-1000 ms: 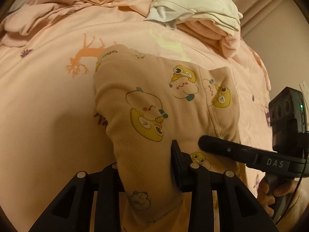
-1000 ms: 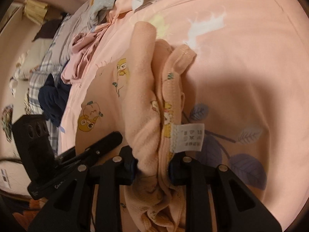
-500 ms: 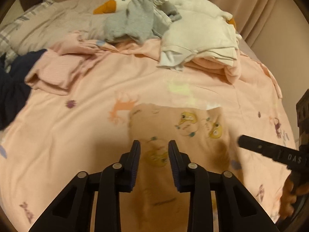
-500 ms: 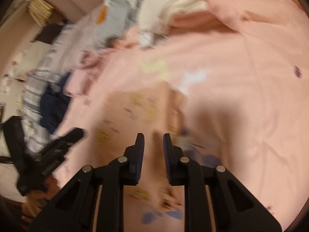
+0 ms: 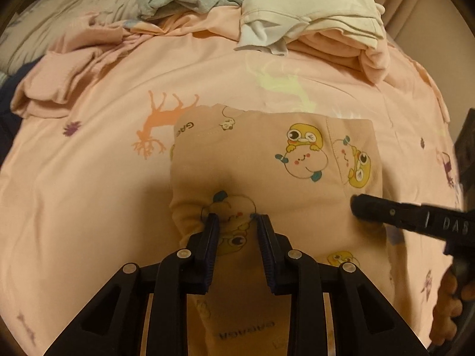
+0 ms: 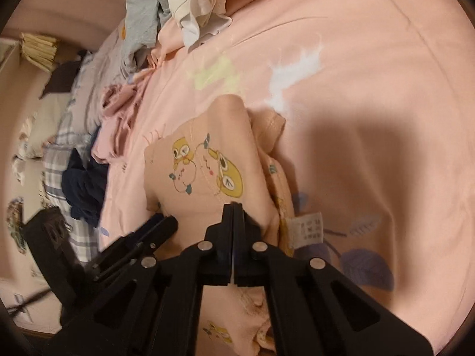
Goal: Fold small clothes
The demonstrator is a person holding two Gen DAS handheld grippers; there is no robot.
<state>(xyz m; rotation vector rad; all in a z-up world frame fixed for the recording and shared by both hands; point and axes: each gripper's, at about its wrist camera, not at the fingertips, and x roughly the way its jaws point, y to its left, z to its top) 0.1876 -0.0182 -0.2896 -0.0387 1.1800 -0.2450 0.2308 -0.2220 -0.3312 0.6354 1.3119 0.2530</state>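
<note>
We see bare bedspread (image 5: pixel 89 207) left of garment (image 5: pixel 267 178): free passage; clothes heap (image 5: pixel 297 20) blocks far edge, seemingly.

Both grippers are showing matte black plastic frames with triangular cut-outs and round silver screw heads at the finger pivots. The left gripper (image 5: pixel 236 222) is wearing ribbed dark-blue pads, and the right gripper (image 6: pixel 233 207), beside it, is displaying white "DAS" lettering along its finger.
</note>
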